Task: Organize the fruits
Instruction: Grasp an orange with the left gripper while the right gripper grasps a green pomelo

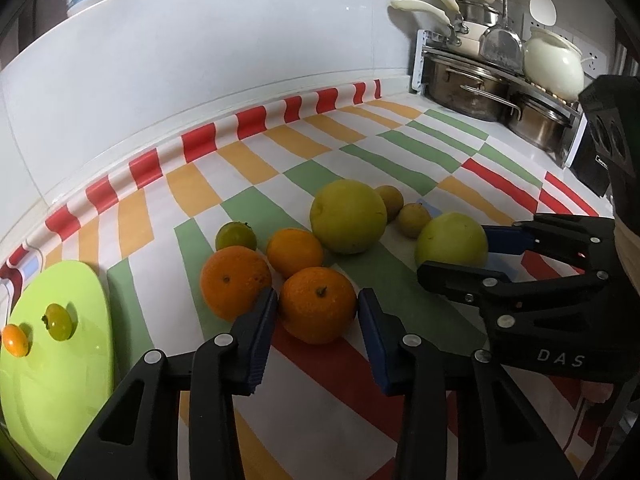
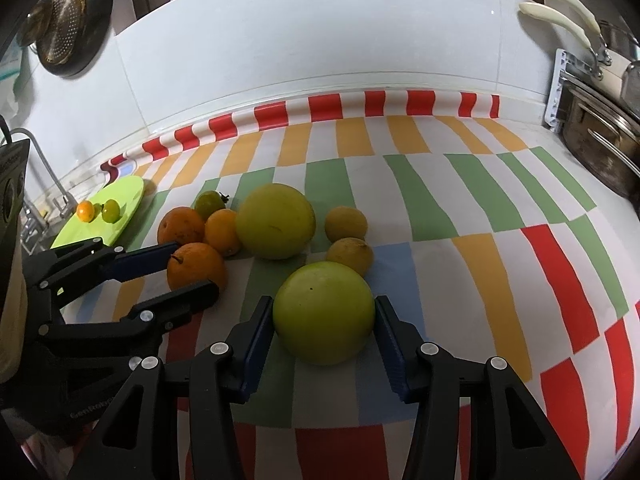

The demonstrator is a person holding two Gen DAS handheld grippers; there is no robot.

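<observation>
On the striped cloth (image 1: 360, 368) lies a cluster of citrus. My left gripper (image 1: 318, 300) is shut on the nearest orange (image 1: 316, 312), a pad touching each side, and the orange rests on the cloth. My right gripper (image 2: 323, 304) is shut on a round green fruit (image 2: 324, 324), which also sits on the cloth. In the left wrist view that green fruit (image 1: 452, 240) lies at the right. Behind stand two more oranges (image 1: 235, 282), a big yellow-green fruit (image 1: 348, 216), a small green tangerine (image 1: 235, 236) and two small yellowish fruits (image 1: 414, 220). A lime-green plate (image 1: 48, 380) at the left holds two tiny fruits.
A rack of steel pots (image 1: 480, 92) and a white ceramic pot (image 1: 554, 66) fill the back right corner. White tiled wall runs along the back. A tap (image 2: 44, 168) and sink sit beyond the plate at the left, with a colander (image 2: 68, 20) hanging above.
</observation>
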